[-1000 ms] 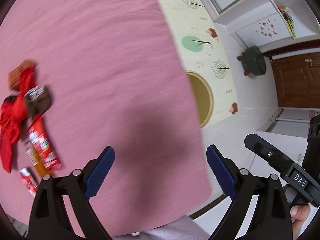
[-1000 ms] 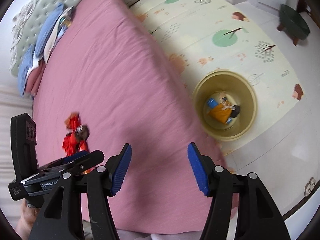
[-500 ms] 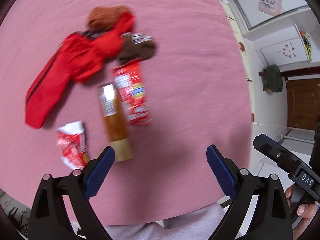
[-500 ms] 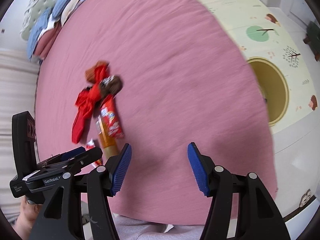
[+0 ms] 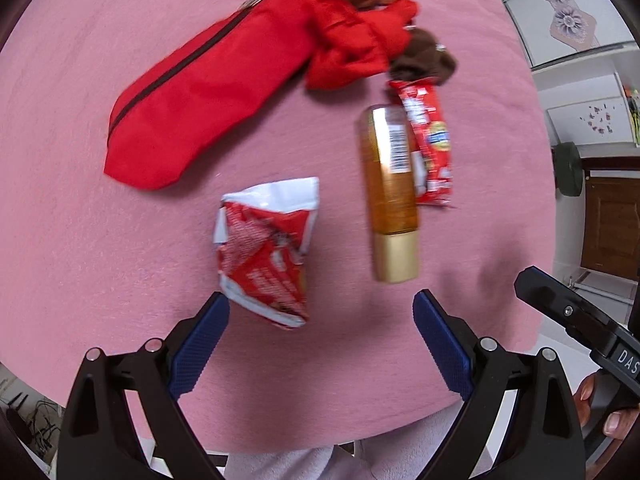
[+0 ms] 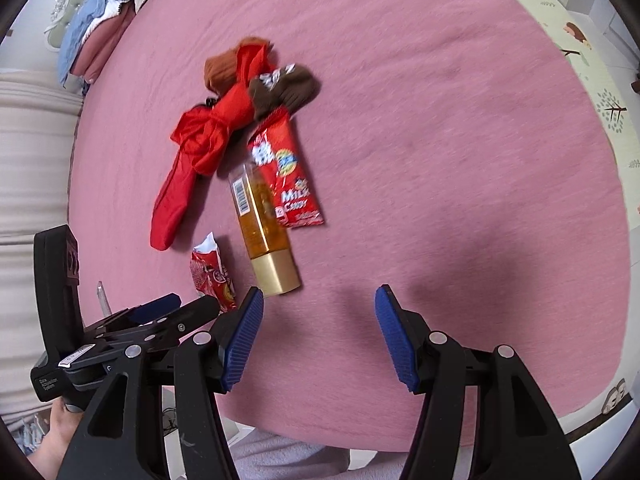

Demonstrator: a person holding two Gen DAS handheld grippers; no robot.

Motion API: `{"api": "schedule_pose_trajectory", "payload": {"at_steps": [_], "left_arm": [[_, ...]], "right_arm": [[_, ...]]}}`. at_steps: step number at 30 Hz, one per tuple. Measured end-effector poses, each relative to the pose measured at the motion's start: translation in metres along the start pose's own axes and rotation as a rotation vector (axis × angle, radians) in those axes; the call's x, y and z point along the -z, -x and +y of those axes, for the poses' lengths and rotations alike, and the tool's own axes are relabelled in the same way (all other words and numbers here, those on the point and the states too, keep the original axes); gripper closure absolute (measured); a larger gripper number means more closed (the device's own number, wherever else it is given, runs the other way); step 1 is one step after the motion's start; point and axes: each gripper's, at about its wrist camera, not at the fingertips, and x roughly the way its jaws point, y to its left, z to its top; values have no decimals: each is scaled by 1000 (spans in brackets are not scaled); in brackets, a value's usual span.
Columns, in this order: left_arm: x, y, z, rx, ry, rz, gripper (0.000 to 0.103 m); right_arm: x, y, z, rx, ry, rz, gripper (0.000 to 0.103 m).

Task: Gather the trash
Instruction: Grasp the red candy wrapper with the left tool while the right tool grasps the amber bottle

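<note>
The torn wrapper (image 5: 266, 254), red and white with print too blurred to read, lies on the pink bed (image 5: 120, 240) at the centre of the left wrist view, just above the left gripper (image 5: 320, 320), whose fingers stand wide apart with nothing between them. Right of it lies the amber tube (image 5: 390, 184) with a barcode label and gold cap, touching a red packet (image 6: 288, 176) reading "MILK CANDY". A red pouch (image 5: 200, 96) fills the upper left. The right gripper (image 6: 319, 322) is likewise apart and empty over bare bed. A second ago the trash sat small at the left edge; now it is central and large, and the yellow bin has left view.
</note>
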Motion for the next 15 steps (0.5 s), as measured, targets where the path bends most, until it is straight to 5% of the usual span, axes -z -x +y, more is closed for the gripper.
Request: {"api": "schedule_pose_trajectory", "payload": {"at_steps": [10, 15], "left_arm": [[-9, -38, 34, 24, 43, 18, 20], [-12, -47, 42, 1, 67, 17, 46]], "right_arm": [[8, -38, 19, -2, -9, 33, 46], [5, -52, 32, -3, 2, 40, 46]]}}
